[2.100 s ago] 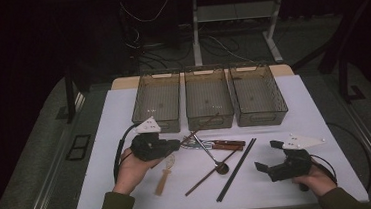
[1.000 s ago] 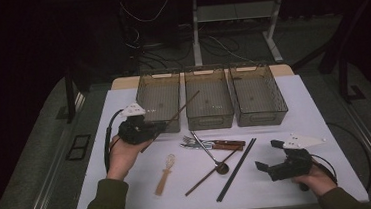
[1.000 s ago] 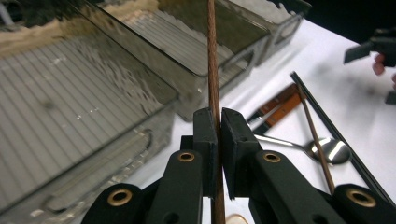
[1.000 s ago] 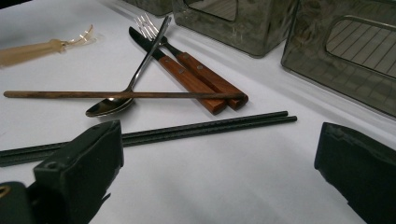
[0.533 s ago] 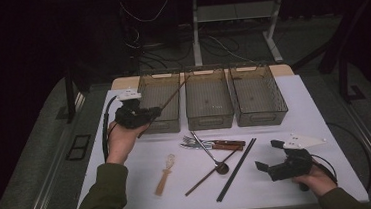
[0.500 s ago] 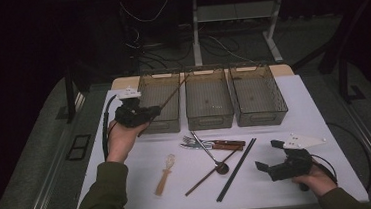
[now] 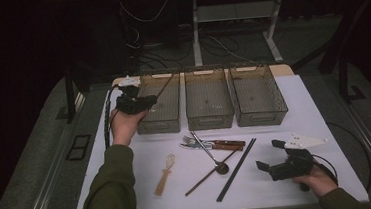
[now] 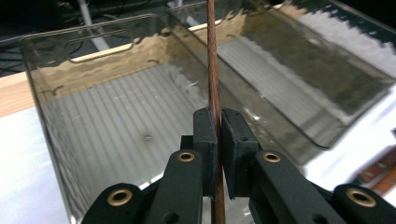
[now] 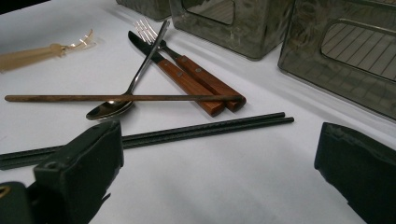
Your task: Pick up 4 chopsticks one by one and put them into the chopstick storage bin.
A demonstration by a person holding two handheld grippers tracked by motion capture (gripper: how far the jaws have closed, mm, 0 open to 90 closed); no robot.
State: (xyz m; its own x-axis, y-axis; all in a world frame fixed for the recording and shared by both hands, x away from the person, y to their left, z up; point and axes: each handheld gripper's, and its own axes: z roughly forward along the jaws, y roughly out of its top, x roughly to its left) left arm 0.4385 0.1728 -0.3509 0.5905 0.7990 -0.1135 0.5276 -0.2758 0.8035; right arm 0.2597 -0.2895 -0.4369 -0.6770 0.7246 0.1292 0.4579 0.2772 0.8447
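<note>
The left gripper (image 7: 145,101) has carried one brown chopstick (image 7: 163,86) from the middle of the table (image 7: 97,161) up over the left bin (image 7: 162,120).

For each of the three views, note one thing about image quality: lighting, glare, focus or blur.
High view: the white table is lit while the surroundings fall into near darkness. Left gripper view: the brown chopstick pinched in the left gripper is sharp, and light glares in wavy patches off the bin walls. Right gripper view: the right gripper is close and soft, while the spoon gleams.
</note>
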